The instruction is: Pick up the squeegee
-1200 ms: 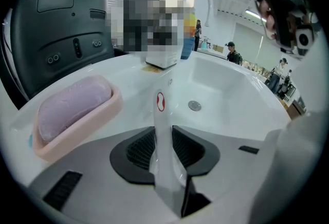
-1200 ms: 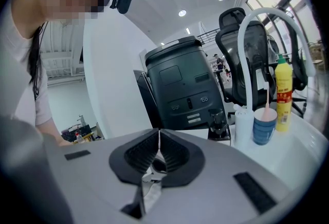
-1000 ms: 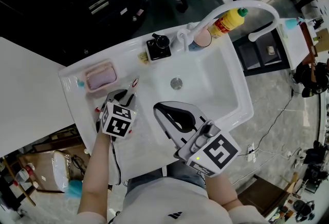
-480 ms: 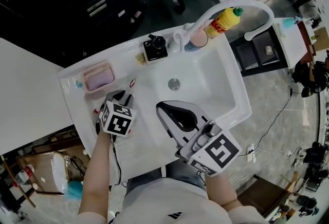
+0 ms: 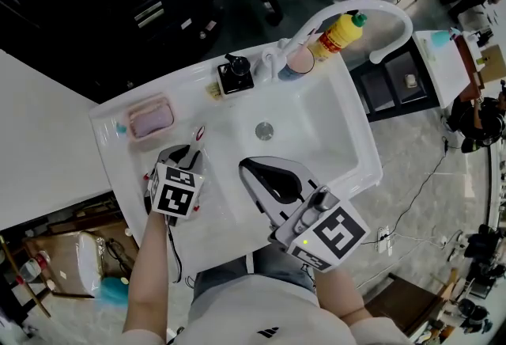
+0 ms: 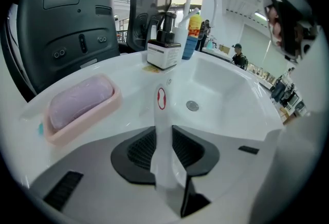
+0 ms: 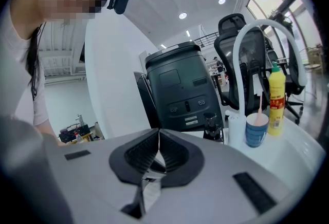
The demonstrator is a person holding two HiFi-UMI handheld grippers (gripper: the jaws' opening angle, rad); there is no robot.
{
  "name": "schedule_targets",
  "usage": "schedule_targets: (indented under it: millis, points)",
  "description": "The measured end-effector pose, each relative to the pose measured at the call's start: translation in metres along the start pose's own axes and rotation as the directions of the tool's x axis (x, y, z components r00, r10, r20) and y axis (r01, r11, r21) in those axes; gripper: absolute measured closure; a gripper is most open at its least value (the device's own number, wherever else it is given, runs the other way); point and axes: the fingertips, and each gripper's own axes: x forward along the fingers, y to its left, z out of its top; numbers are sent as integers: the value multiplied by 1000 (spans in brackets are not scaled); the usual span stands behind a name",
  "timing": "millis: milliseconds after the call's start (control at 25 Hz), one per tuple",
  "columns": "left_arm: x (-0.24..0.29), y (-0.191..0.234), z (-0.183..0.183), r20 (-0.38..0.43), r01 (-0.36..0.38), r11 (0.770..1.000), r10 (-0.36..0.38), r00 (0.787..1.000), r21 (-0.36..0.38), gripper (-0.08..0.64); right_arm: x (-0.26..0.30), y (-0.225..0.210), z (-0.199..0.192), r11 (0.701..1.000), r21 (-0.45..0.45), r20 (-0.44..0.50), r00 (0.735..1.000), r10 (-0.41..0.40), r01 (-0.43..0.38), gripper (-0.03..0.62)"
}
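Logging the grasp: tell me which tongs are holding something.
The left tongs: their jaws clamp the white handle of the squeegee. The right tongs are shut with nothing between them.

White squeegee (image 6: 162,130), red mark on handle, gripped between the jaws

We see a white sink unit (image 5: 336,142) whose ledge carries a pink soap dish (image 5: 152,119) at the left, a black pump dispenser (image 5: 235,74), a blue cup (image 5: 298,62) and a yellow bottle (image 5: 338,35). A round drain (image 5: 264,130) sits in its basin.
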Motion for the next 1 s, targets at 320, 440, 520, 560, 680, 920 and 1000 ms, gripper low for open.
schedule_targets:
  millis: [320,440,520,560,680,920,1000]
  points:
    - [-32,-8,20,100,-19,999,23,995,-40,453,-3,9,7,999,-20,4,999,40,-40,580]
    - [-47,-13,31,142,-29,998,37,989,-54,453,-5,12,9,998,-32,3,998,60,-60,580]
    - [-58,-17,38,169,-38,997,49,984,-65,453,-8,14,11,997,-37,3,997,75,-75,580]
    - [-63,-19,40,182,-44,997,56,982,-70,453,-9,16,12,996,-40,2,997,83,-83,580]
    - [-79,-25,50,225,-58,995,76,971,-86,453,-13,20,15,993,-54,0,994,108,-108,580]
    - [-114,-37,71,317,-74,988,113,942,-132,453,-19,28,22,984,-83,-4,987,160,-160,580]
    - [-127,-41,78,349,-83,986,131,928,-148,453,-22,30,24,980,-92,-7,984,178,-178,580]
